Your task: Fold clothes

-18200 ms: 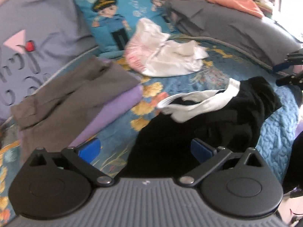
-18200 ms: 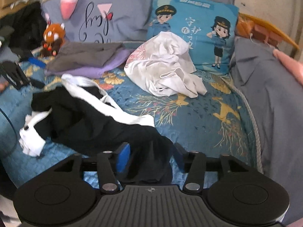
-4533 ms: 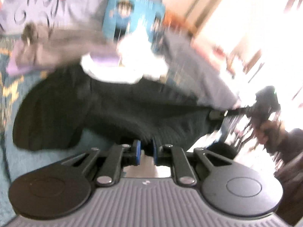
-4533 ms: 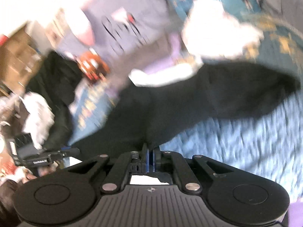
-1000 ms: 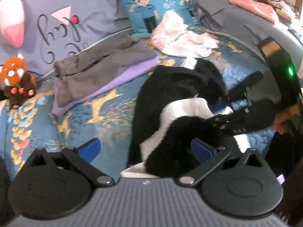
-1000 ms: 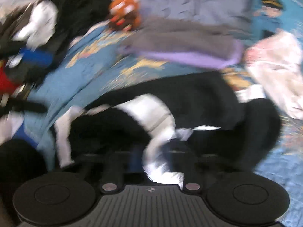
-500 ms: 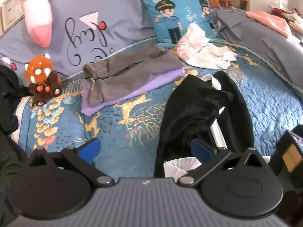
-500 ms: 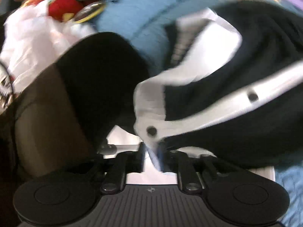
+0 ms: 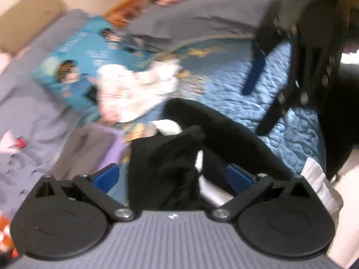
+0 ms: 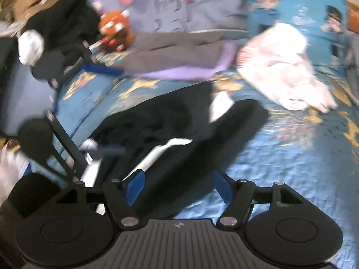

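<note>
A black garment with white trim point(image 9: 224, 134) point(image 10: 168, 116) lies bunched and partly doubled over on the blue patterned bedspread point(image 10: 291, 157). My left gripper point(image 9: 172, 177) hangs open above its near end, both blue pads well clear of the cloth. My right gripper point(image 10: 178, 187) has its jaws opening over the garment's edge, and nothing is pinched between its pads. Each gripper shows in the other's view: the right gripper point(image 9: 262, 98) at the upper right, the left gripper point(image 10: 105, 109) at the left. Both views are blurred.
A folded grey and purple stack point(image 10: 179, 58) point(image 9: 89, 148) lies beyond the black garment. A crumpled white garment point(image 10: 280, 67) point(image 9: 134, 89) rests against a blue cartoon pillow point(image 10: 303, 11). A plush toy point(image 10: 116, 29) sits at the back left, a grey duvet point(image 9: 202, 22) along the right.
The right gripper opened and let go of the white-trimmed edge, then lifted back from the cloth. The left gripper stayed open while its view rolled and swung right.
</note>
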Motion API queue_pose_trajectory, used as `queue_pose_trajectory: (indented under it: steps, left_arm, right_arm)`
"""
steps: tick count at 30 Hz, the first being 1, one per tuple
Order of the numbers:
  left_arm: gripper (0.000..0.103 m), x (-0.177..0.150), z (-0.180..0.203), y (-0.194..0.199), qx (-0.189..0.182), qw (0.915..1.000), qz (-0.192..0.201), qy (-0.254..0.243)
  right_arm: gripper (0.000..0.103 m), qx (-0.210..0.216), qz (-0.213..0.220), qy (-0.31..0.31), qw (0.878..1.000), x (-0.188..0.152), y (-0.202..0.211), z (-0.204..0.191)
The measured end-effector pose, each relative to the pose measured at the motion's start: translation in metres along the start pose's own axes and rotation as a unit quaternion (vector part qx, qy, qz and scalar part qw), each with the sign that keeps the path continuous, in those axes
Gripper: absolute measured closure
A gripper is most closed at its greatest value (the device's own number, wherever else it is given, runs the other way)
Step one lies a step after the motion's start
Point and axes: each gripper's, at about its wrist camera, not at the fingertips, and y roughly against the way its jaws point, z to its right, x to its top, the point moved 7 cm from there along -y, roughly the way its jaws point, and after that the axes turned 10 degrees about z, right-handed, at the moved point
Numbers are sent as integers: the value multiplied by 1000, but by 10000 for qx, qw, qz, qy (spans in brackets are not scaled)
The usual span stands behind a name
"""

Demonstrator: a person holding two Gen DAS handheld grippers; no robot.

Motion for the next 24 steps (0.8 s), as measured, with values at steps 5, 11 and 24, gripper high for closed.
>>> queue_pose_trajectory:
  steps: [5,11,24]
  left_arm:
    - [1,1,-3,-57,-492,9980,-335,233]
    - [29,-9,-24,-96,-291,9943,-664,782]
    - [88,-47,-122,-43,987,9517,-433,2874]
  right_arm:
    - [35,-178,282,-383,9987,-12,-3,22]
    - [35,-281,428,-688,9963,-23,-7,37]
    - [35,-281,631,-1058,9920,-13,-23,44]
